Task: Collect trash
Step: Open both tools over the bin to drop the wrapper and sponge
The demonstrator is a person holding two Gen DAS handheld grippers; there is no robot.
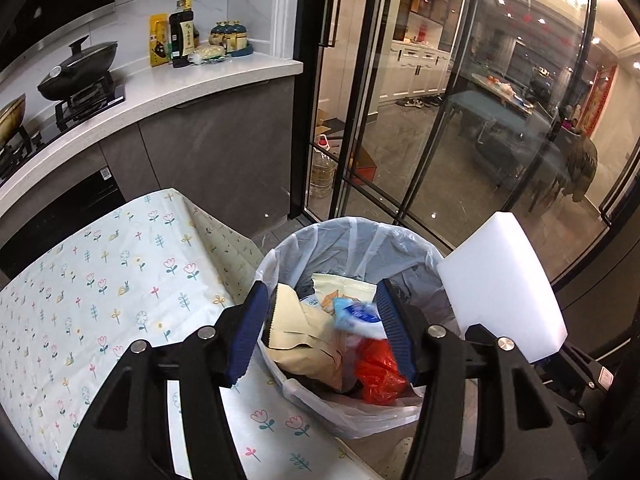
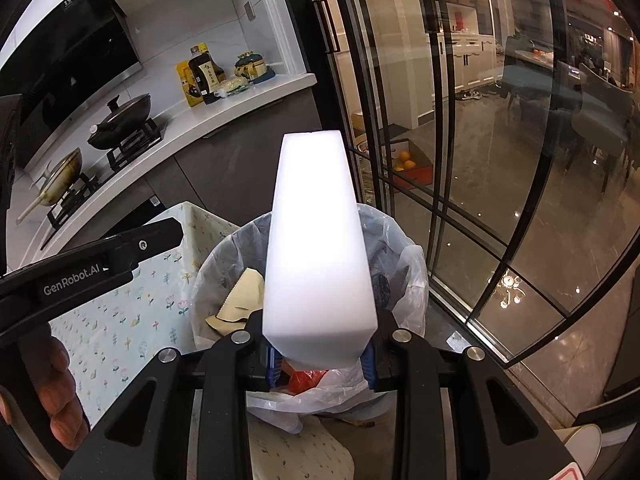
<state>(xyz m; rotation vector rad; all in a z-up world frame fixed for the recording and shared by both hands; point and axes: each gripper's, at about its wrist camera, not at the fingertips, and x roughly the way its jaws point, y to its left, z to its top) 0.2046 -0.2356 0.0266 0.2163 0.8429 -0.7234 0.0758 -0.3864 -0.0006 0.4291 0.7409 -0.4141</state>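
A trash bin [image 1: 348,228] lined with a clear plastic bag stands on the floor beside the table. In it lie a beige paper bag [image 1: 304,328], a snack packet [image 1: 344,286] and red plastic [image 1: 376,372]. My left gripper [image 1: 322,296] hangs open over the bin. A blurred blue-and-white wrapper [image 1: 356,316] is by its right pad, and the pads do not press it. My right gripper [image 2: 320,364] is shut on a white foam block [image 2: 320,240], which it holds over the bin [image 2: 408,272]. That foam block [image 1: 504,288] also shows at the right of the left wrist view.
A table under a floral cloth [image 1: 100,280] adjoins the bin on the left. Behind it runs a kitchen counter [image 1: 192,84] with a lidded wok [image 1: 80,68] and bottles [image 1: 180,34]. Black-framed glass doors [image 1: 440,140] close off the right side. A hand [image 2: 52,400] holds the left gripper.
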